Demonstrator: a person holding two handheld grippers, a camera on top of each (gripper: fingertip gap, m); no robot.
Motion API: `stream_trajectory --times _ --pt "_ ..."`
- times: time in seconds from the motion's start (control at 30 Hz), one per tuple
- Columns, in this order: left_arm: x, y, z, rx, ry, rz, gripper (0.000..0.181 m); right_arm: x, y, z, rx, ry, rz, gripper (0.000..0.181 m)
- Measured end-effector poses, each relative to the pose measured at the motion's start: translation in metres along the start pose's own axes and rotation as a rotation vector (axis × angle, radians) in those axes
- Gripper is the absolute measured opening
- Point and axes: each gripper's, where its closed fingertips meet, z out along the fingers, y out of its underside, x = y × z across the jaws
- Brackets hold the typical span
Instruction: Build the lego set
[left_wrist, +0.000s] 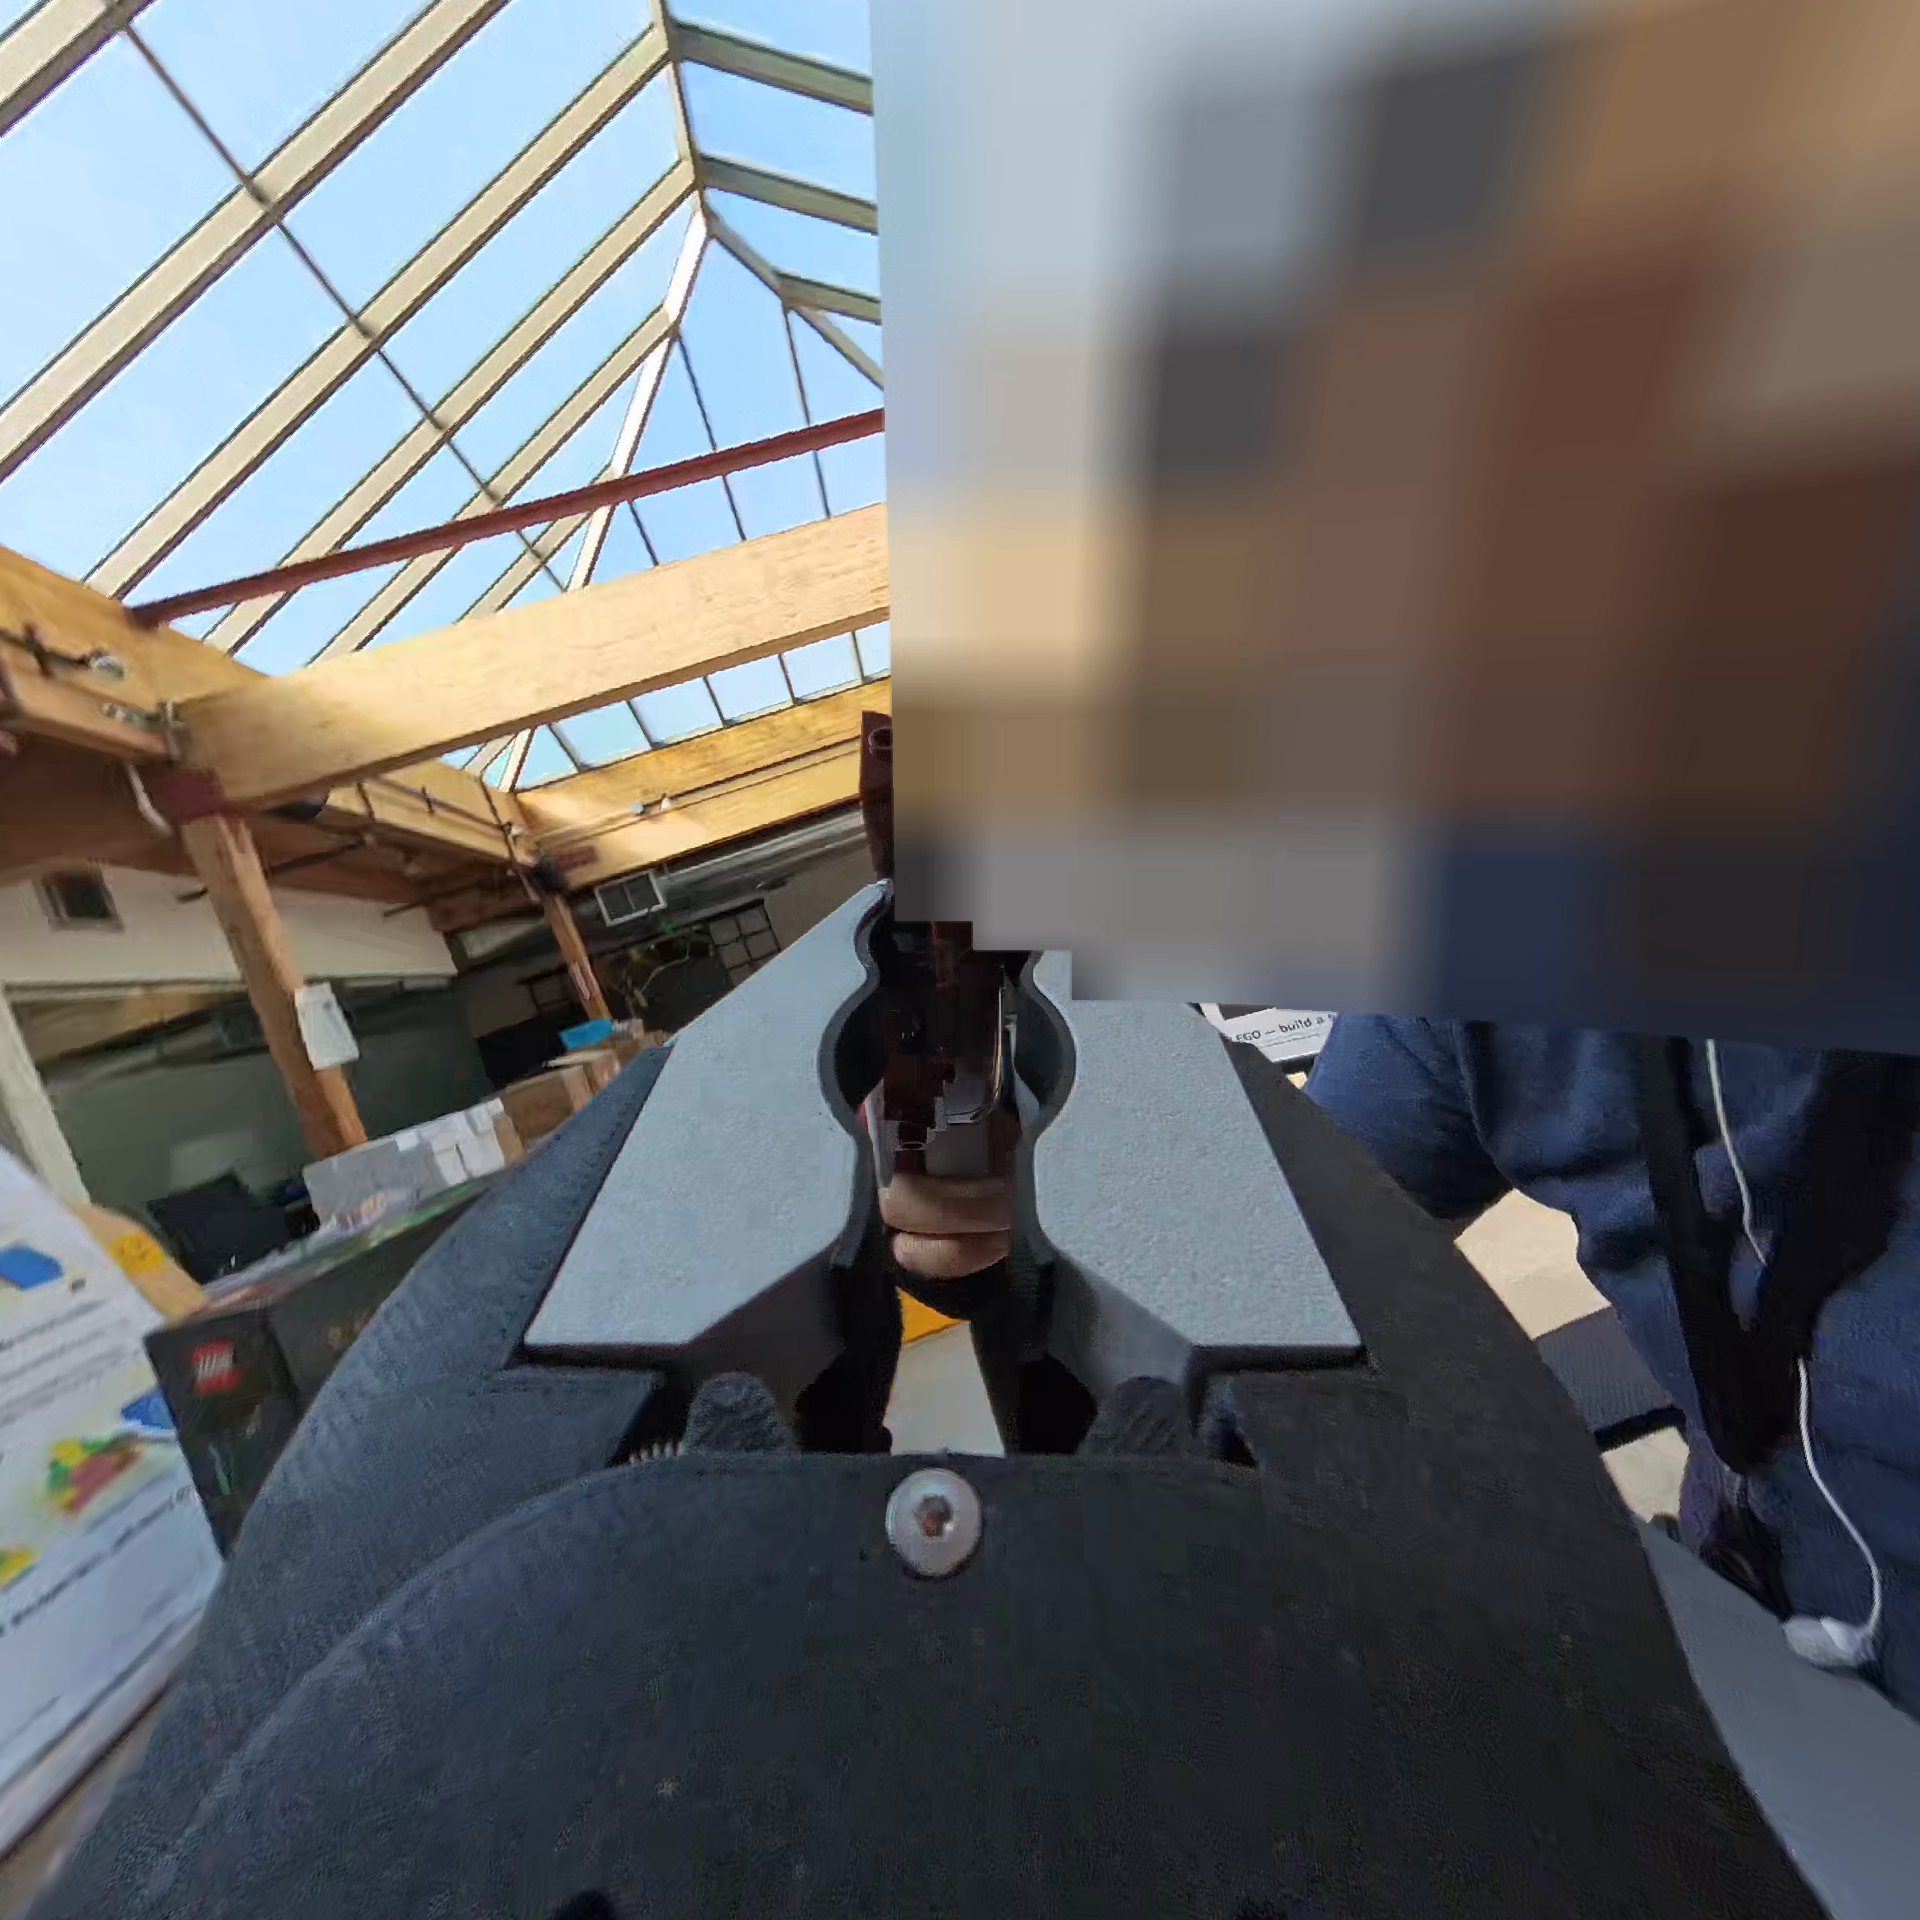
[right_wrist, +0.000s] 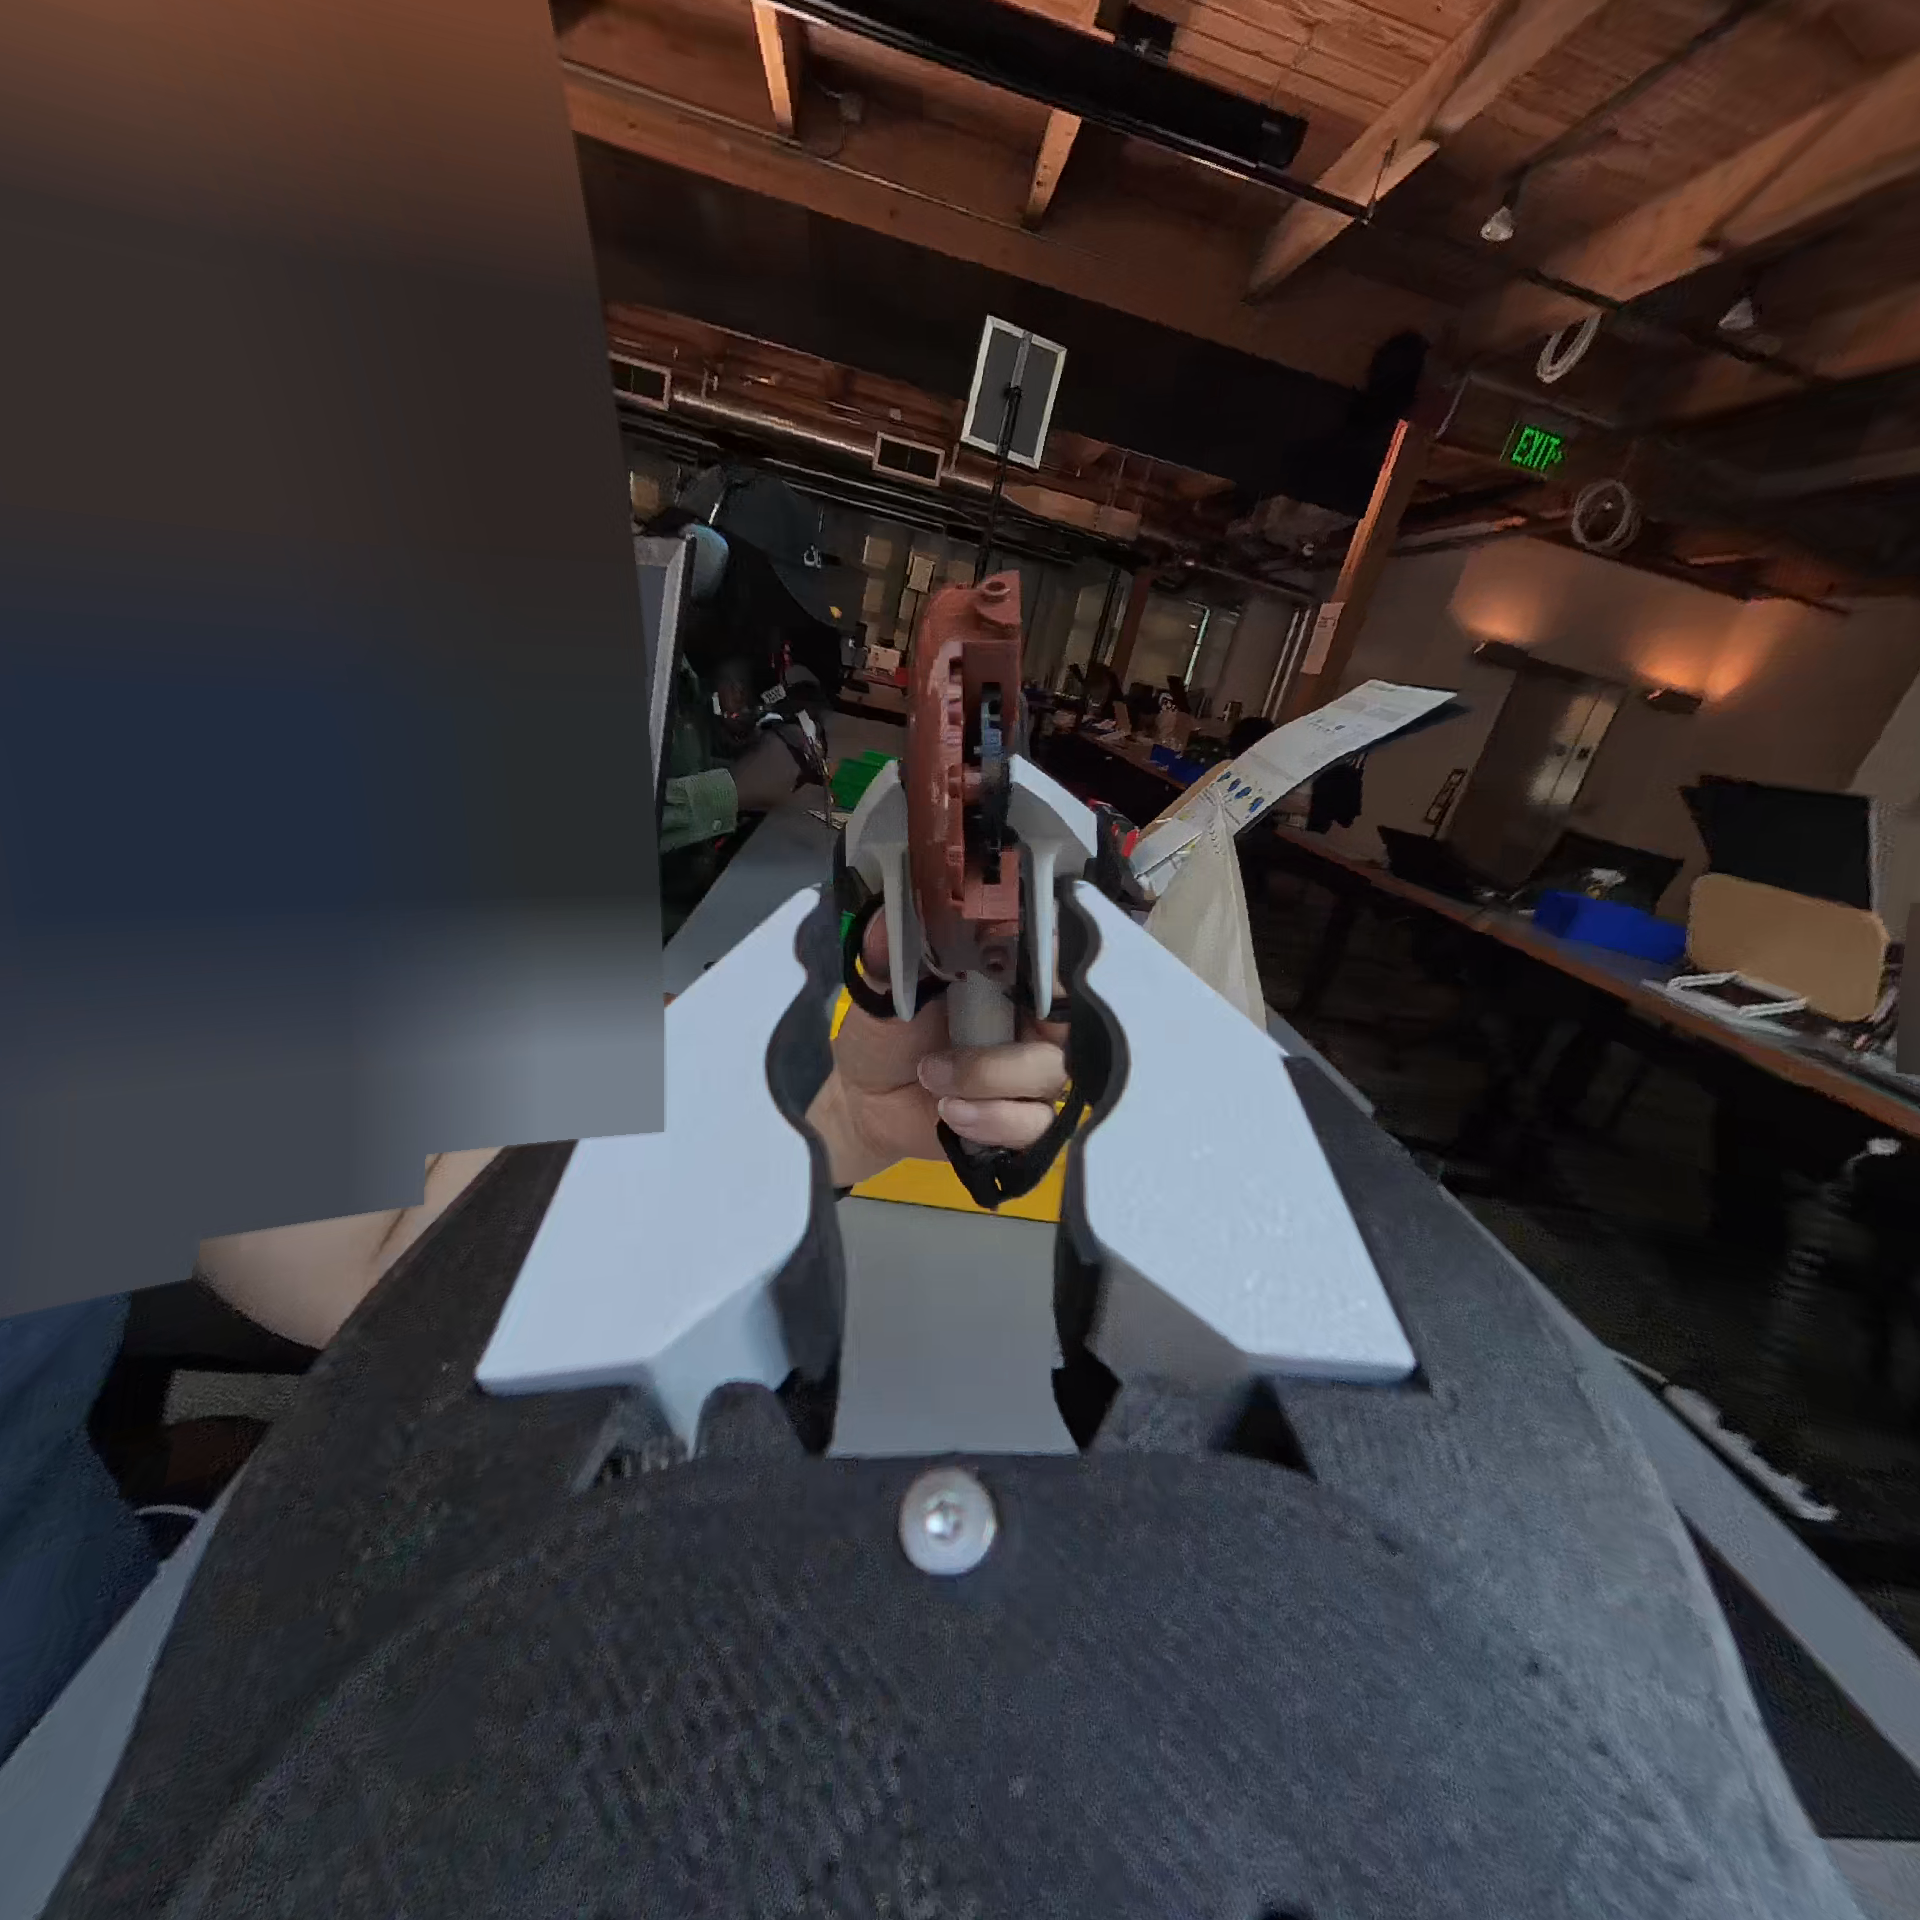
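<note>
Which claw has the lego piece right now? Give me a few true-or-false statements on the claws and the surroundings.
1. The left claw is shut on the brown lego assembly. True.
2. The right claw also clamps the assembly. False: its jaws stand apart, and only the left claw grips the piece.
3. A skylight shows beyond the left claw. True.
4. The assembly is mostly green. False: it is brown, with a dark part on one side.

Green sign (right_wrist: 1536, 449); red logo (left_wrist: 216, 1369) on box (left_wrist: 312, 1351).
</note>
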Motion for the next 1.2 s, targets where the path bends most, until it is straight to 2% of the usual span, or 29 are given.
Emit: stream_trajectory --times 0.03,0.1,0.17,0.2,0.27,0.33,0.4,0.5,0.67,0.8,1.07,1.2 --pt "-0.017 0.006 -0.001 -0.037 -0.072 -0.098 0.016 0.015 0.003 -0.008 0.01 -0.017 0.096 0.054" --pt "-0.044 0.025 -0.007 -0.128 -0.176 -0.32 0.017 0.041 0.006 -0.031 0.053 -0.077 0.253 0.057" --pt "-0.071 0.053 -0.021 -0.224 -0.327 -0.552 0.017 0.081 0.021 -0.053 0.029 0.051 0.275 0.066" --pt "-0.082 0.067 -0.03 -0.249 -0.403 -0.662 0.017 0.094 0.027 -0.063 0.005 0.12 0.197 0.068" --pt "-0.093 0.087 -0.043 -0.245 -0.461 -0.824 0.017 0.104 0.036 -0.074 -0.075 0.229 -0.04 0.077" --pt "-0.098 0.103 -0.052 -0.233 -0.484 -0.972 0.016 0.101 0.051 -0.072 -0.23 0.271 -0.252 0.089" --pt "-0.096 0.122 -0.059 -0.283 -0.495 -1.074 0.016 0.093 0.071 -0.06 -0.378 0.268 -0.41 0.096" --pt "-0.093 0.144 -0.066 -0.373 -0.512 -1.123 0.016 0.086 0.099 -0.041 -0.487 0.265 -0.443 0.099" --pt "-0.085 0.162 -0.07 -0.458 -0.501 -1.165 0.016 0.087 0.146 -0.029 -0.588 0.261 -0.273 0.091" --pt "-0.087 0.167 -0.075 -0.456 -0.51 -1.195 0.016 0.09 0.155 -0.025 -0.604 0.301 -0.288 0.083" --pt "-0.087 0.173 -0.081 -0.449 -0.496 -1.242 0.016 0.093 0.172 -0.025 -0.677 0.338 -0.326 0.087" --pt "-0.088 0.17 -0.078 -0.411 -0.463 -1.244 0.016 0.093 0.166 -0.025 -0.648 0.36 -0.331 0.087"
